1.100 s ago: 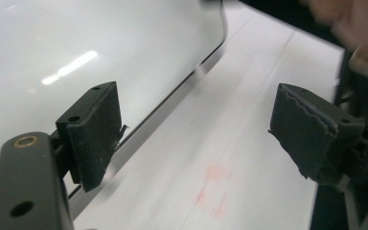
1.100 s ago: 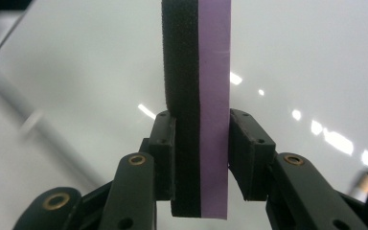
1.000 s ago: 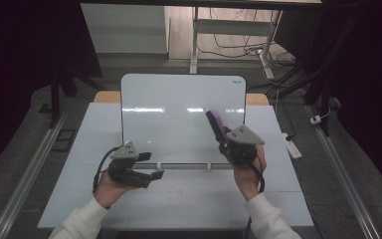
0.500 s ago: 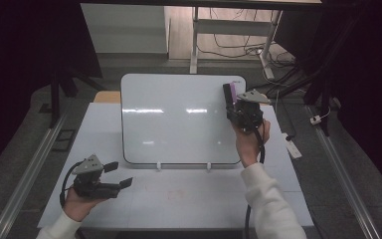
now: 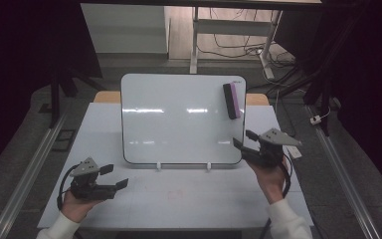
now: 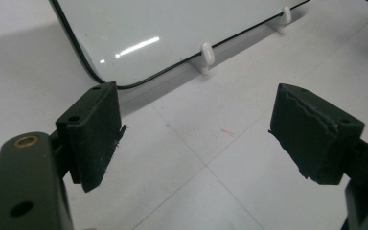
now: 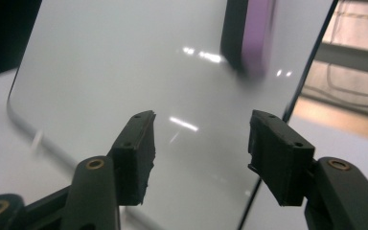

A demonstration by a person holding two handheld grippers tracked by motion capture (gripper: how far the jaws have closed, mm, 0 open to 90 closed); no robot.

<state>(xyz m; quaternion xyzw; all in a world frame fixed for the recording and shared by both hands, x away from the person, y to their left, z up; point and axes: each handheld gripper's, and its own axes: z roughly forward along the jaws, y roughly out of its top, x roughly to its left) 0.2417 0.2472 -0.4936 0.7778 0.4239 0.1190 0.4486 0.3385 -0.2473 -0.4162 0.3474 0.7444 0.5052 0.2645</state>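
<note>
High on the whiteboard's [image 5: 179, 119] far right corner sits the eraser [image 5: 232, 100] (light, stiff, likely magnetic), best pinched across its long sides. Right gripper [image 5: 242, 141], jaws just opening and empty, hangs near; left gripper [image 5: 114, 176] idles apart.

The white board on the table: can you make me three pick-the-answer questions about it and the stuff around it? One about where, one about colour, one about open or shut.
1. Where on the glossy white rectangular board is the black-and-purple block eraser?
A. upper right
B. lower left
C. off the board, on the table

2. What colour is the eraser's lighter side?
A. green
B. purple
C. yellow

3. How do the right gripper jaws stand?
A. shut on the eraser
B. shut on the board's edge
C. apart, with nothing between them

Answers:
1 A, it sits near the board's top right corner.
2 B, a purple strip runs beside the black one.
3 C, the jaws have just been opening and the eraser sits beyond them.
</note>
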